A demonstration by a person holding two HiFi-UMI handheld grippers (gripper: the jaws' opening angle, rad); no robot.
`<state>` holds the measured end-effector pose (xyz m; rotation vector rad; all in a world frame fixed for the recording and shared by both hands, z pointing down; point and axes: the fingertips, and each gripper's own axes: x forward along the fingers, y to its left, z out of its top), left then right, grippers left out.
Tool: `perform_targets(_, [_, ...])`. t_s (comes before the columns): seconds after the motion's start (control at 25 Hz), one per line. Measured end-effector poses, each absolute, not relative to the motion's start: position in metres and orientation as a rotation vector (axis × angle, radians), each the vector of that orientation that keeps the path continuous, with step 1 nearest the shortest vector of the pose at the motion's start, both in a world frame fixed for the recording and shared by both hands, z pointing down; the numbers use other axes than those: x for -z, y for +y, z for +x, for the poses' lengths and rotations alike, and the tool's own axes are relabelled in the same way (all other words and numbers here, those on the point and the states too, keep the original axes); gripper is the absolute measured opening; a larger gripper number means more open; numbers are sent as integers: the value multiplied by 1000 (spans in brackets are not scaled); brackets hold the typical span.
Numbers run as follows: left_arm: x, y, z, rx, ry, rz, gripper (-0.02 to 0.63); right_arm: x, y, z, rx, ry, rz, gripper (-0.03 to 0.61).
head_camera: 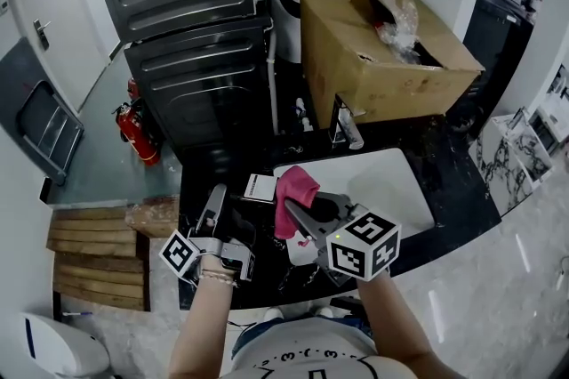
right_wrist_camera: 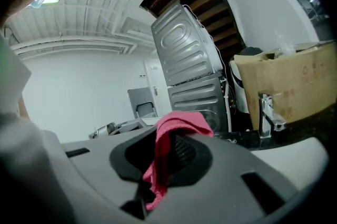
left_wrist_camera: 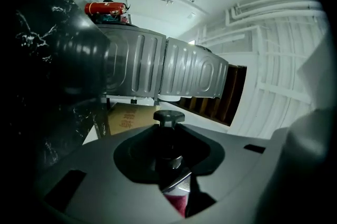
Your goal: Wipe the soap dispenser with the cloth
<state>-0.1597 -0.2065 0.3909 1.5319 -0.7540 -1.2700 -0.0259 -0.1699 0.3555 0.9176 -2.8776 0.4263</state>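
The right claw [head_camera: 300, 213] is clamped on one pink cloth [head_camera: 296, 189], which bunches over the jaw tips and hangs down between them in the right gripper view. The left claw [head_camera: 220, 206], just to its left, is closed on one dark soap dispenser [left_wrist_camera: 168, 119]. The dispenser's black pump head sticks out past the jaws in the left gripper view, and a metal part and a strip of red show lower down.

There are two claws, each with one marker cube. The left cube [head_camera: 180, 254] and the right cube [head_camera: 364, 244] both sit at the near end, by the person's wrists. Both forearms reach forward from the bottom of the head view, the left hand [head_camera: 212, 269] wearing a bracelet. The left claw is rolled on its side, so its own view shows the room turned.

Both claws hover over the black marbled counter [head_camera: 462, 195]. One white sink [head_camera: 413, 190] lies just beyond and right of the right claw, with one faucet [head_camera: 343, 126] behind it. One open cardboard box [head_camera: 356, 57] stands farther back, and its print is too small to read. One red fire extinguisher [head_camera: 135, 135] stands well left of the left claw. A small white tag [head_camera: 260, 188] lies between the claw tips, its dark print unreadable.
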Motion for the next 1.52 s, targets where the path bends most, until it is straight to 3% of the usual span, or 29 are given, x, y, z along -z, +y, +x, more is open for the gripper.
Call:
perform_targets(0.56, [-393, -205, -174, 1386, -711, 1437, 114, -397, -159, -40, -358, -2735, 872, 49])
perform_targets(1.04, [-383, -201, -168, 1435, -572, 1421, 112, -329, -177, -37, -311, -2940, 944, 49])
perform_targets(1.52, [-381, -200, -173, 1455, -584, 1432, 114, -370, -192, -35, -378, -2757, 1019, 49])
